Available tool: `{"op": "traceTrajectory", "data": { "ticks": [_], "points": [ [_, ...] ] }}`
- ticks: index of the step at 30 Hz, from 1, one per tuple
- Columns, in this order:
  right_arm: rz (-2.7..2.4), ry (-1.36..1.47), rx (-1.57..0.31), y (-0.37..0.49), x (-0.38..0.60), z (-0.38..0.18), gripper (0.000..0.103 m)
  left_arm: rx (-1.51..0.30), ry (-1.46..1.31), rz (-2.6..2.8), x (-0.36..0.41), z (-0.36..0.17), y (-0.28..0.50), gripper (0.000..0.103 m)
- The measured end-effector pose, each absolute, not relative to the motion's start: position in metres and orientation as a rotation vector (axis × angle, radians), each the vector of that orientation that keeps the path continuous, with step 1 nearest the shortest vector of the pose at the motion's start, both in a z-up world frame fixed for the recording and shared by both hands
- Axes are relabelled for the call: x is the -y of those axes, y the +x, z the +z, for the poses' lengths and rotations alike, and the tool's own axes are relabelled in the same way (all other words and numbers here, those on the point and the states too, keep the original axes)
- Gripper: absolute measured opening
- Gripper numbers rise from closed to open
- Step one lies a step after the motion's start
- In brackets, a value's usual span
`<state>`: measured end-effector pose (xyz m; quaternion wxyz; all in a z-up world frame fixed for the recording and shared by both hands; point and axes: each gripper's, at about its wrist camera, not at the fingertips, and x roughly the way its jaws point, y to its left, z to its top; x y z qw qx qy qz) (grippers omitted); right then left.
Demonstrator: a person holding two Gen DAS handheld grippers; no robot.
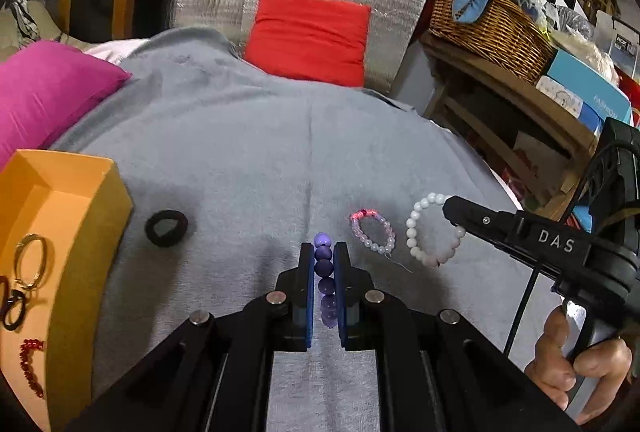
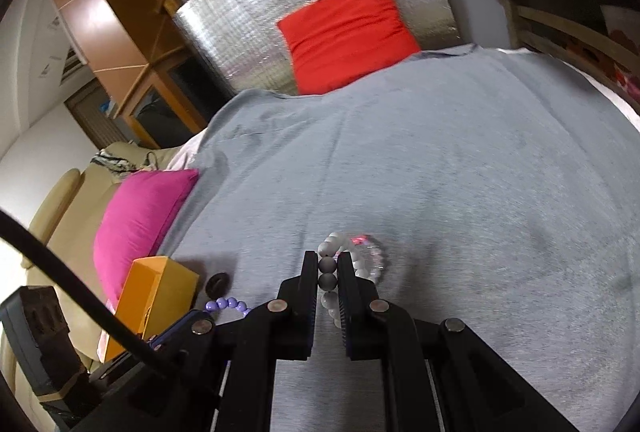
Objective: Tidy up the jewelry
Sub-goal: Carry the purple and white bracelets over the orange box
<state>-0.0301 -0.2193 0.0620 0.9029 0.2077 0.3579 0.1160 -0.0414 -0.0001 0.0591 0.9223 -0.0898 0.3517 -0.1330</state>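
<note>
Far left, orange box sits on the grey blanket, open top; inside it a gold ring, dark rings and a red bead strand

Just right of the box, black hair tie lies flat on the blanket, apart from everything

Centre: left gripper has its jaws nearly closed and clamped on the purple bead bracelet, beads lined up edge-on between the blue pads; whether it is lifted off the cloth, cannot tell

Next right, small pink-and-clear bead bracelet lies flat and untouched, with a thin thread end trailing from it

Right: white bead bracelet, right gripper pinching it, jaws nearly closed on two beads of the loop; the rest of the loop hangs or lies past the tips, overlapping the pink one in the right wrist view. Person's hand on the handle

Handling guess: all bracelets are light, floppy loops on elastic; beads hard, round and slippery, so they can roll out of a pinch. Best hold is across one side of the loop, pads square on a bead or two, moderate squeeze, as both grippers have now. The thread end on the pink one may snag; cord probably the weak point, no yanking. Soft blanket gives under the tips, so pressing down is fine
</note>
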Motion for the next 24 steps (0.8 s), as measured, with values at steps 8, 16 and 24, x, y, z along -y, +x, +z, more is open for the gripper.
{"op": "traceTrajectory", "data": {
  "ticks": [8, 16, 24],
  "points": [
    [0.285, 0.394, -0.701, -0.041, 0.198, 0.072, 0.011, -0.656, -0.147, -0.187, -0.014, 0.074, -0.058, 0.010],
    [0.339, 0.397, -0.654, -0.057, 0.180, 0.080, 0.011, -0.580, -0.094, -0.118, -0.026, 0.087, -0.078, 0.010],
    [0.388, 0.396, -0.626, -0.074, 0.159, 0.084, 0.011, -0.535, -0.081, -0.055, -0.044, 0.095, -0.094, 0.010]
  ]
}}
